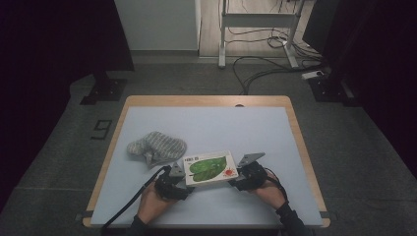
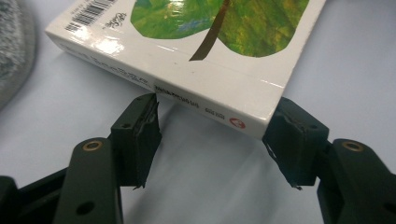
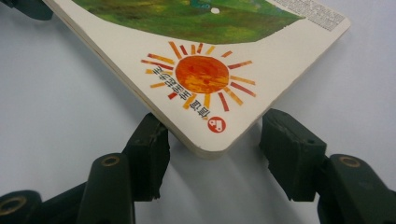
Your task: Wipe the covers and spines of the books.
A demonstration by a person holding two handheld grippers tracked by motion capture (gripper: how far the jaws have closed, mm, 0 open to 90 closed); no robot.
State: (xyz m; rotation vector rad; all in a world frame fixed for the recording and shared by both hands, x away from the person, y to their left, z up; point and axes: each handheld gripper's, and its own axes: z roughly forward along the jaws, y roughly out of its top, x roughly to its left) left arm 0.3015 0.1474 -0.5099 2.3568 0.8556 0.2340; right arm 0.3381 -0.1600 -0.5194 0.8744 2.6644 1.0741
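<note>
A white board book with a green leaf and an orange sun on its cover sits between my two grippers near the table's front edge. My left gripper has its pads against the book's spine and near corner, so the left gripper is shut on that corner. My right gripper holds the opposite corner. In the right gripper view the sun corner of the book lies between the pads of the right gripper, with a shadow on the table under it.
A grey knitted cloth lies just left of and behind the book, also at the left edge of the left gripper view. A pale blue mat covers the wooden table. Cables and stands are on the floor beyond.
</note>
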